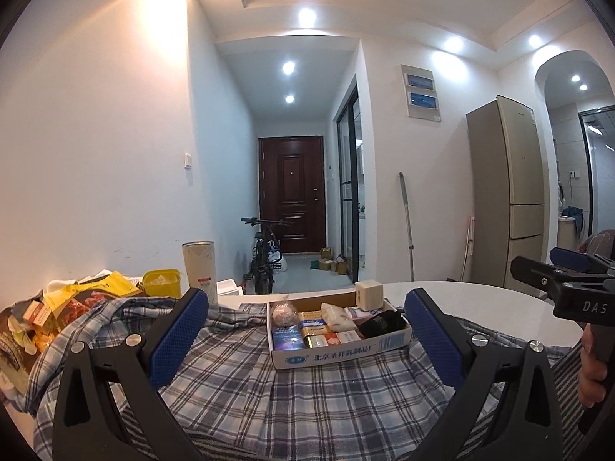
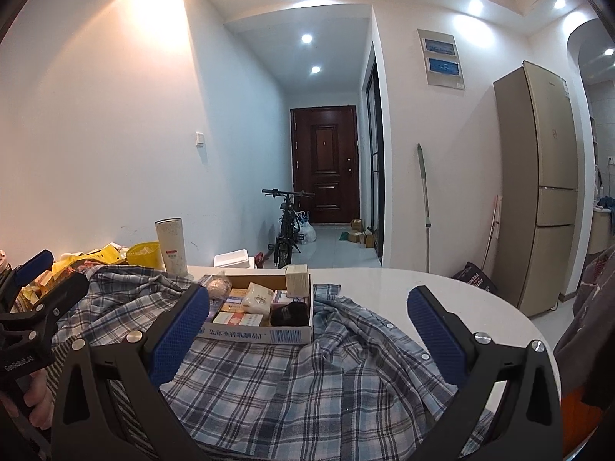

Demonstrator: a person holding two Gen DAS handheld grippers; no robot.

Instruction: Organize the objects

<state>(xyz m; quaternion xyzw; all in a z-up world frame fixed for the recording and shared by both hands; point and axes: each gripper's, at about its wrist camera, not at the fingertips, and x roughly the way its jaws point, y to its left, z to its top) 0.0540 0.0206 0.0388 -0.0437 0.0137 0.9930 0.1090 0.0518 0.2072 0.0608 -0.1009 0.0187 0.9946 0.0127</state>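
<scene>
Hovering above the table, both grippers are empty: left gripper [image 1: 306, 340] has its blue pads spread wide with nothing between them, and right gripper [image 2: 308, 340] is likewise spread wide and holds nothing. Task looks early to midway, judged from the layout. A shallow cardboard box [image 1: 342, 349] sits on a rumpled plaid shirt [image 1: 238, 395] spread over the white round table [image 2: 442, 288], and it is already packed with small items: flat packets, a white wrapped pack [image 2: 259, 296], a roundish mesh-wrapped ball [image 1: 283, 315], a black object [image 1: 380, 324]. A small pale wooden cube [image 1: 369, 295] stands at the box's far right corner. Still loose, as far as can be seen: a heap of yellow snack bags and packets [image 1: 77, 299] at the table's left side, a yellow tub [image 1: 162, 283] and a tall white canister [image 1: 200, 267] just behind the shirt. The shirt itself is unfolded and probably needs sorting too. Writing: box front carries blue Chinese print, roughly "北京…乳制品厂", plus a barcode; right gripper's body reads "DAS" in the left wrist view; left gripper's body reads "GenRobot.AI" in the right wrist view. The canister's label has a red band, its text too small to read.
</scene>
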